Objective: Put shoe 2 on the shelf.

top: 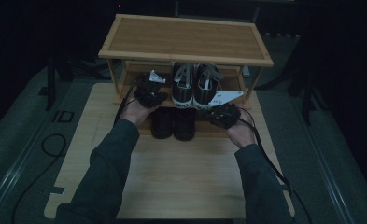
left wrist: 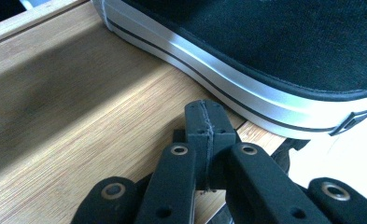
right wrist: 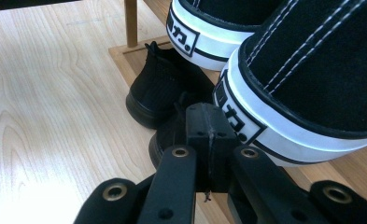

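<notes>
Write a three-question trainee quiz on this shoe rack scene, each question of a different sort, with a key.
1. True or false: the left claw is shut and holds nothing.
2. Where does the pair of all-black shoes sit? A) on top of the rack B) the middle shelf C) the lowest level, under the sneakers
3. Fill in: the black sneakers with white soles stand on the ____ shelf, heels toward the person.

Key: 1 true; 2 C; 3 middle. The right claw is shut too.
</notes>
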The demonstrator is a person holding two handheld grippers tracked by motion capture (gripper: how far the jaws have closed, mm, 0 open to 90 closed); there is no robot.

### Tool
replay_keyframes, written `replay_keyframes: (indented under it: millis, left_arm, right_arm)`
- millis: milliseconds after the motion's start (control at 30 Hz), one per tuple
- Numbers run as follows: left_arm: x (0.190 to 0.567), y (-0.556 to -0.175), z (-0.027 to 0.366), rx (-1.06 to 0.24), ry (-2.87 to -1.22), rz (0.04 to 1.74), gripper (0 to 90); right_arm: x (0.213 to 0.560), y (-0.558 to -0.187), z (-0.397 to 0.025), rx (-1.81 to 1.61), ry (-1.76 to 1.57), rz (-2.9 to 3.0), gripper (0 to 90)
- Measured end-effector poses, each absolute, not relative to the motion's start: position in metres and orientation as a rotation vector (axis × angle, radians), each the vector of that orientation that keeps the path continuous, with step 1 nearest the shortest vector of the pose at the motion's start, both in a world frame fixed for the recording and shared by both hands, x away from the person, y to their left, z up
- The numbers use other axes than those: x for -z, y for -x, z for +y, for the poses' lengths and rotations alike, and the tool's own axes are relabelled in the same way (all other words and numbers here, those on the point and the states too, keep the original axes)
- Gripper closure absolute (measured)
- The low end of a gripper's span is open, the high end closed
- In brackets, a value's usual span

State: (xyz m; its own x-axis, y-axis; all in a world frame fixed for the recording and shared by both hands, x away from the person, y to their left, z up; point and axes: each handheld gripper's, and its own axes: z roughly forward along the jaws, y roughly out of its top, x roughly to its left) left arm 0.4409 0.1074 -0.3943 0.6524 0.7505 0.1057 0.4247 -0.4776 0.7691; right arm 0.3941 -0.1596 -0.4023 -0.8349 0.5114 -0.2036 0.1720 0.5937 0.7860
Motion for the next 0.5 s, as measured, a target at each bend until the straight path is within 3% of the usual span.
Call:
replay_keyframes:
  millis: [500]
  left_arm:
    - [0.3943, -0.4409, 0.1075, -0.571, -2.134, 0.905, 90.0]
  right_arm:
    - [0.4055, -0.3986, -0.1554, -1.115, -0.561, 2.414, 90.0]
